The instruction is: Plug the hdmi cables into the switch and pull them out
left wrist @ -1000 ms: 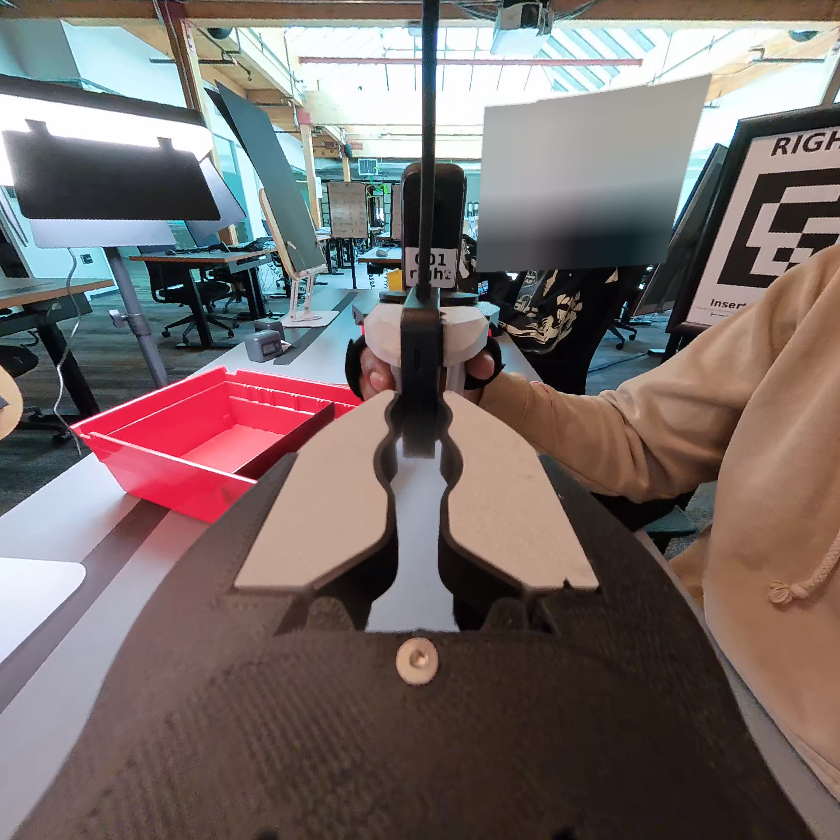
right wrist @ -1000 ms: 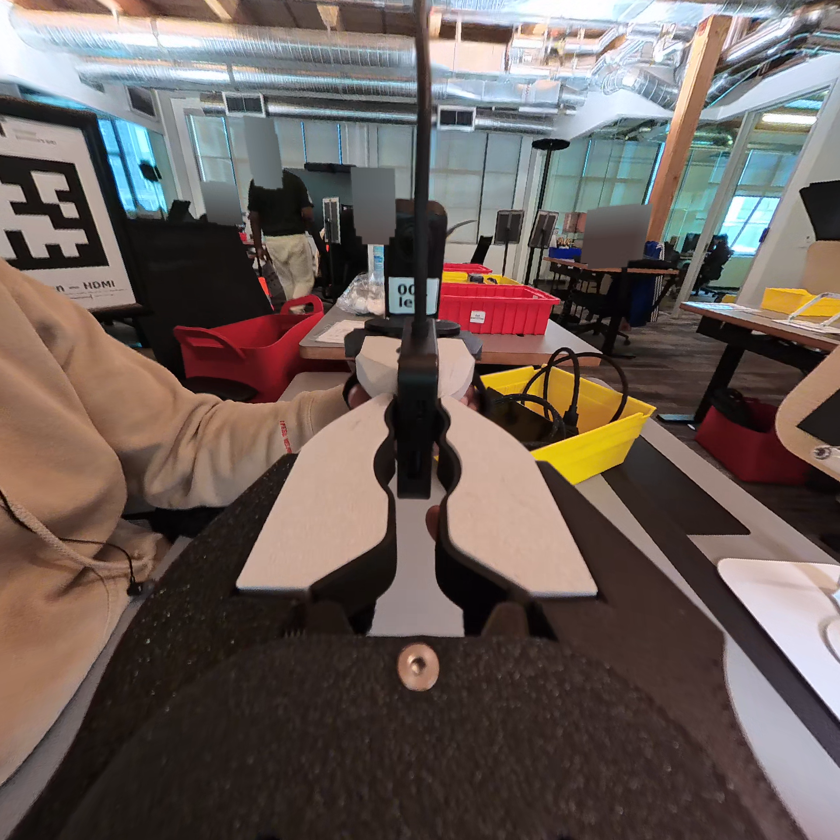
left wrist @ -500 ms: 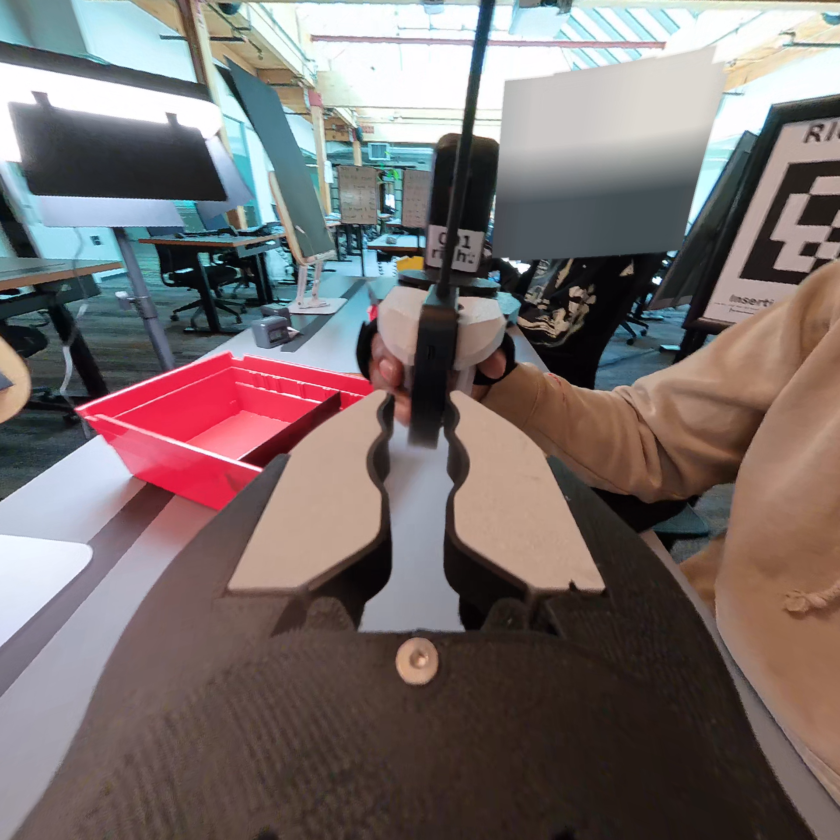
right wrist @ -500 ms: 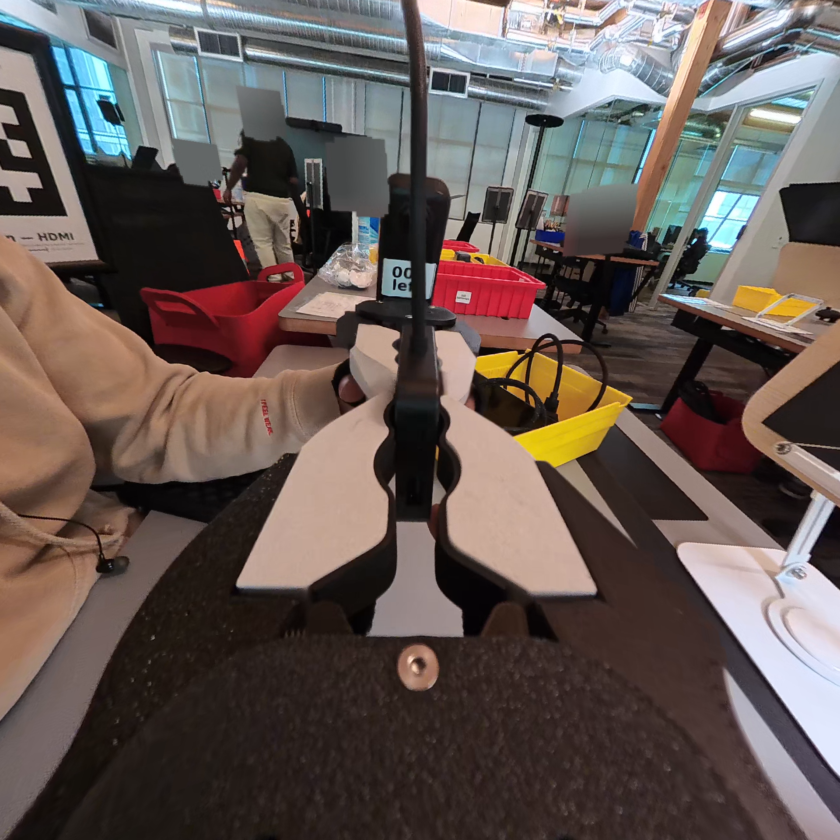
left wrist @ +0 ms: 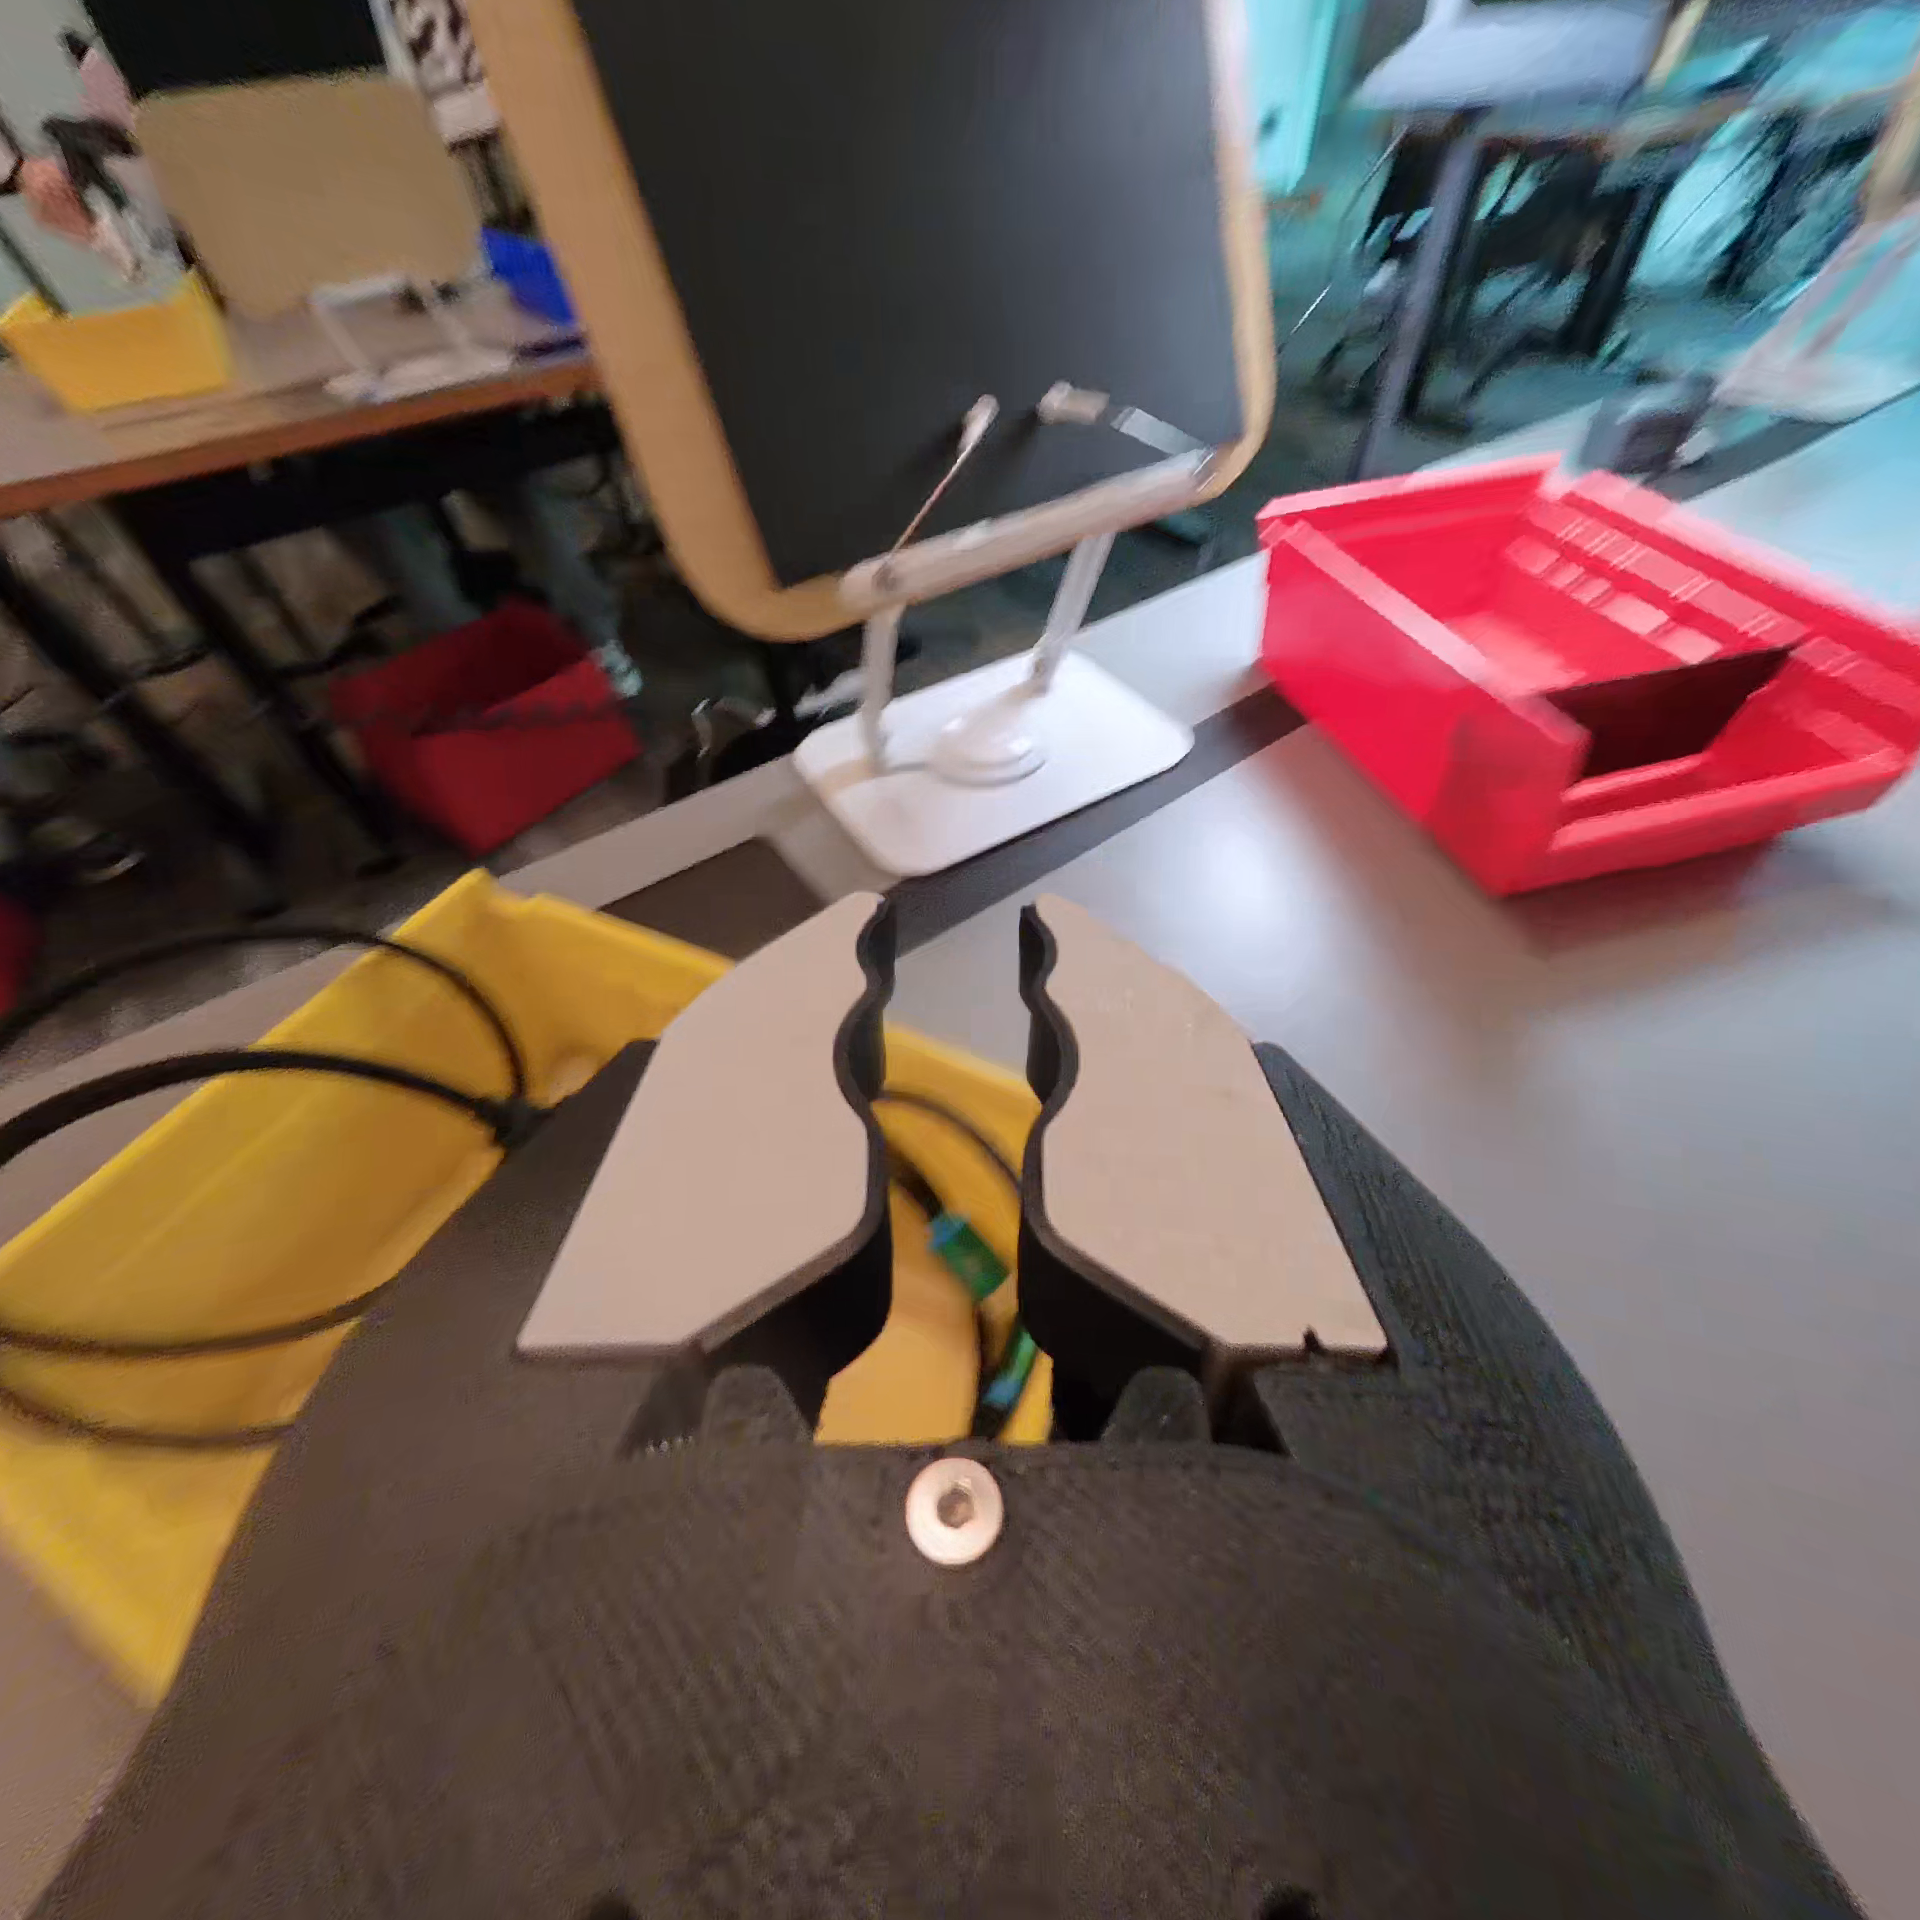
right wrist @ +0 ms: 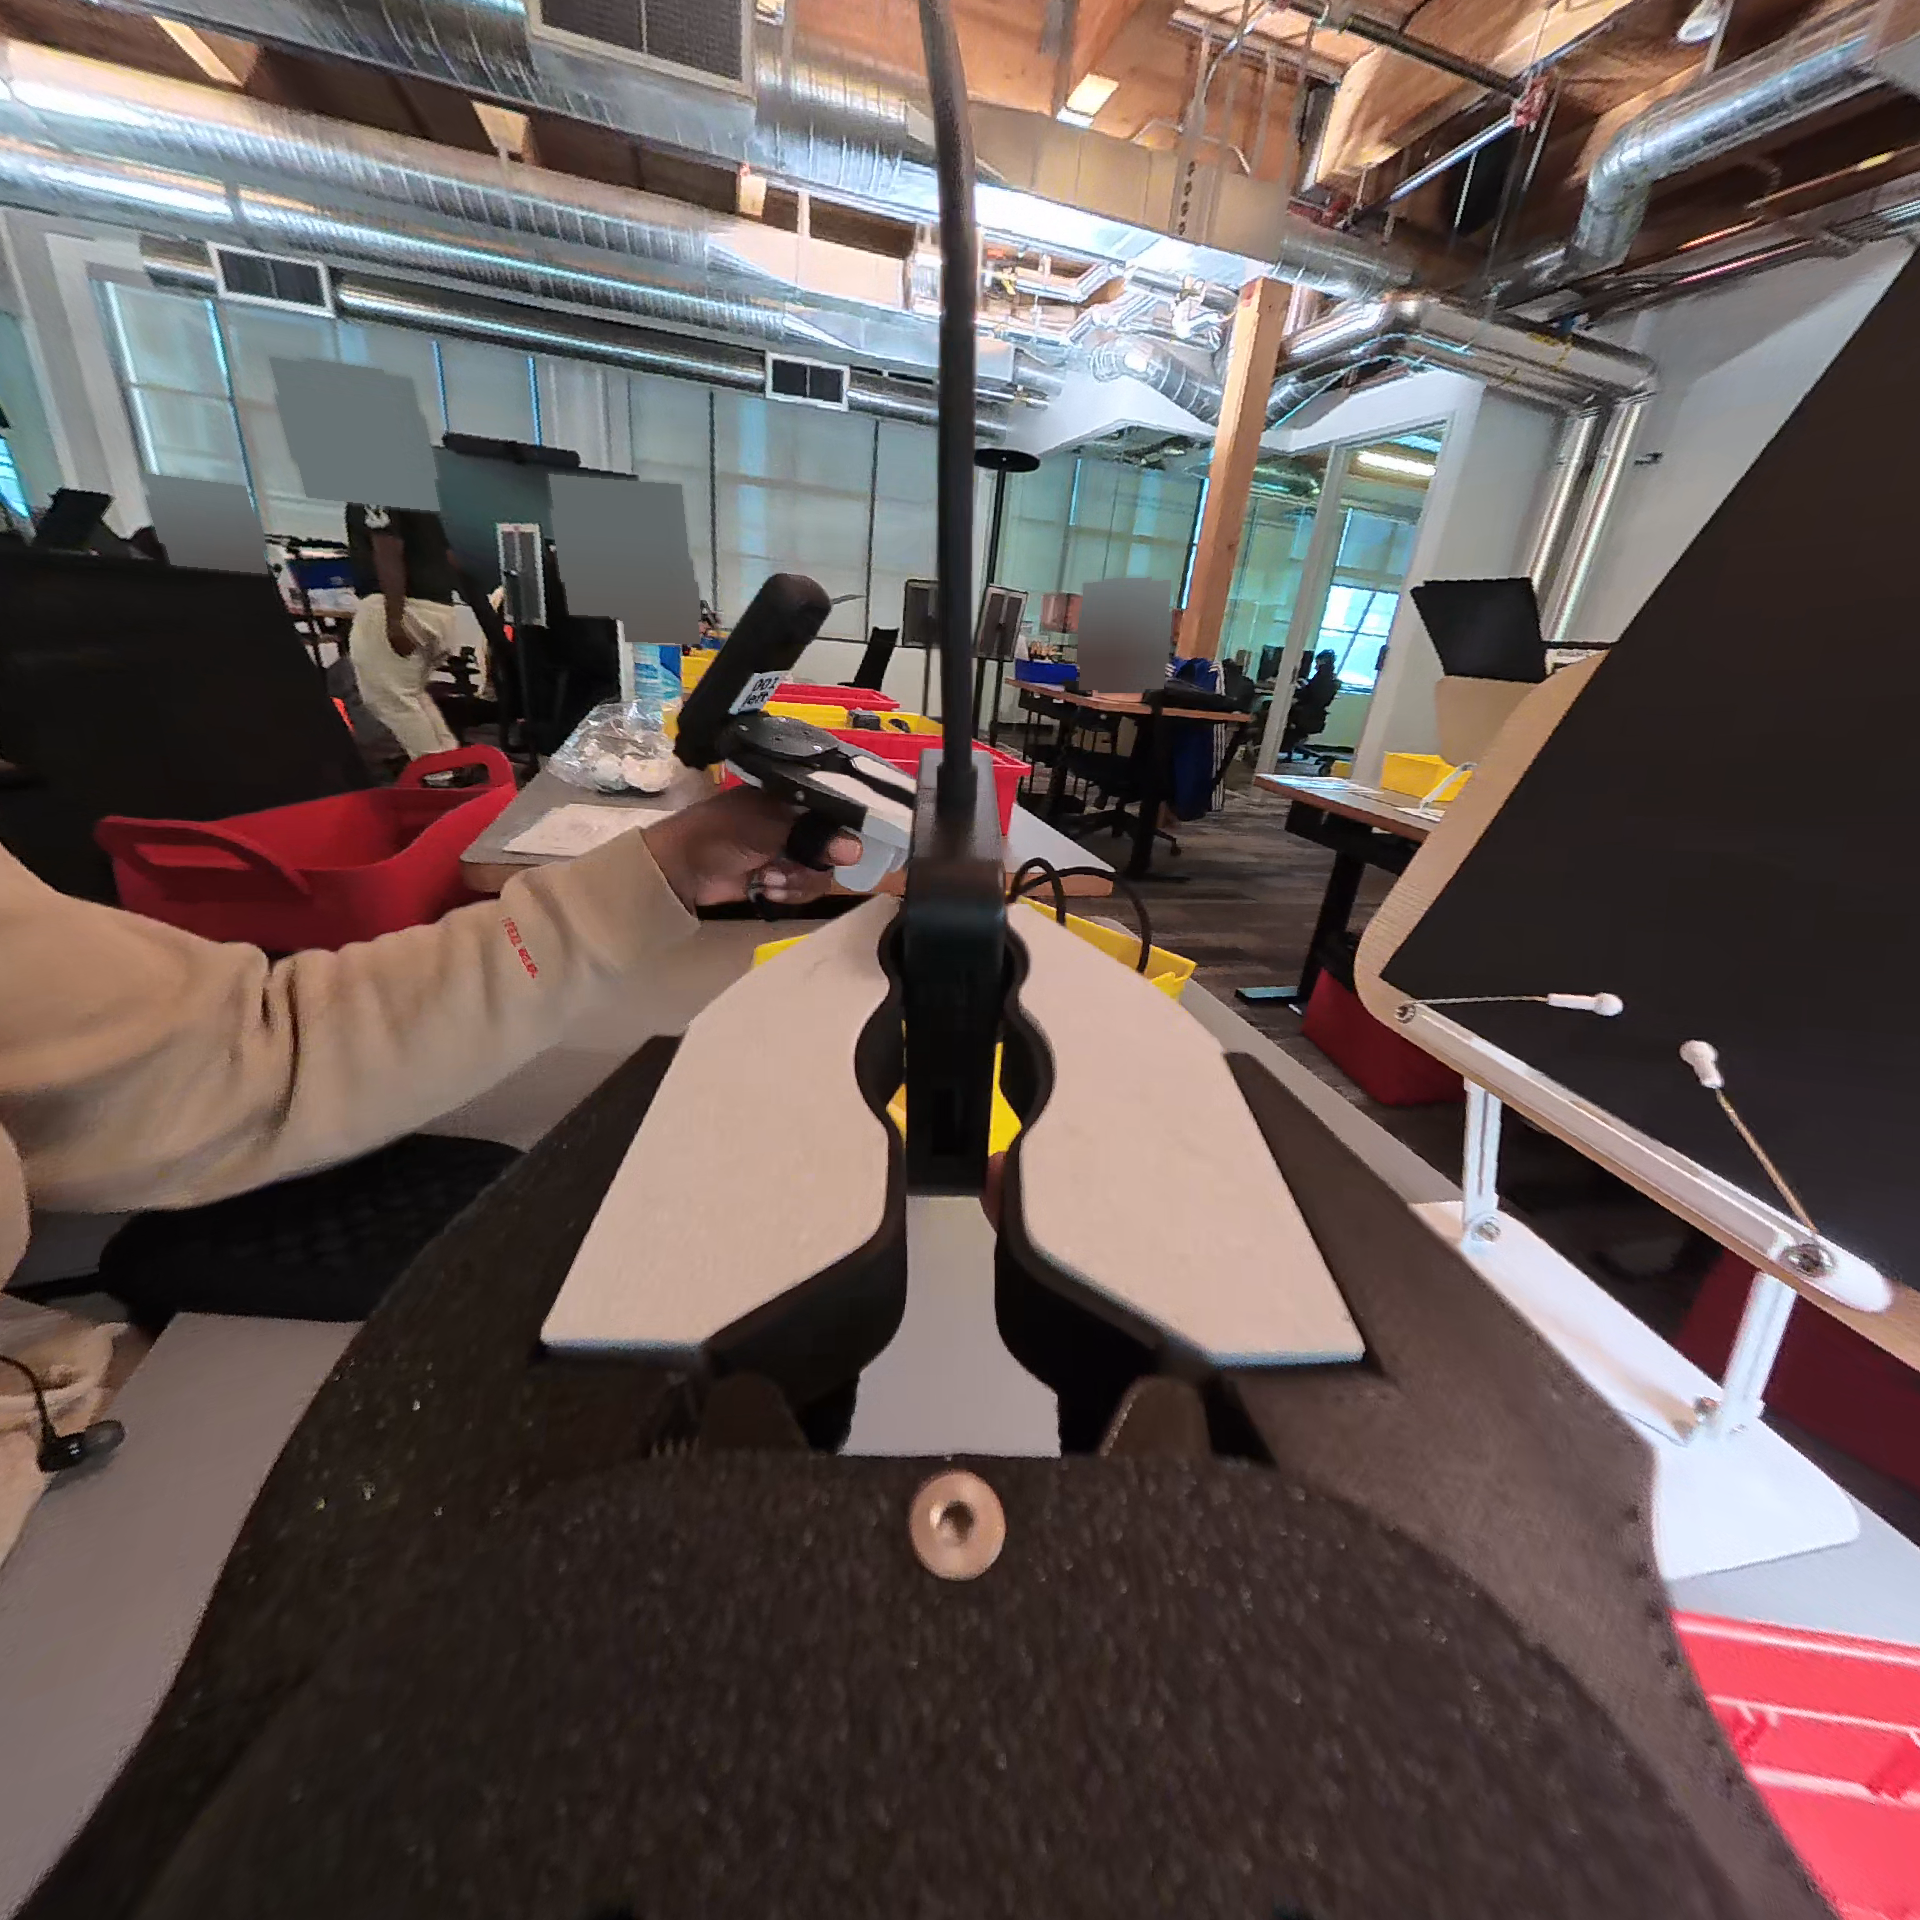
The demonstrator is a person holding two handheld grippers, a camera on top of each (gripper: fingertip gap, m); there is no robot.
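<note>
My right gripper (right wrist: 953,914) is shut on a black HDMI plug (right wrist: 951,997), held upright, and its black cable (right wrist: 956,416) runs straight up out of the frame. My left gripper (left wrist: 954,920) is open and empty. It hangs over a yellow bin (left wrist: 312,1143) that holds looped black cables (left wrist: 260,1060) and a small green part (left wrist: 966,1257). The left gripper also shows in the right wrist view (right wrist: 821,779), held in a hand beyond the plug and tilted. No switch shows in either view.
A red bin (left wrist: 1558,707) sits on the grey table to the right. A dark board on a white stand (left wrist: 987,758) stands at the table's far edge and also shows in the right wrist view (right wrist: 1714,831). The person's beige sleeve (right wrist: 312,1039) crosses on the left. Left tips to right tips: about 35 centimeters.
My left gripper has let go of the plug, opened, and swung away to point down over the yellow bin. My right gripper still holds the plug and has turned slightly right.
</note>
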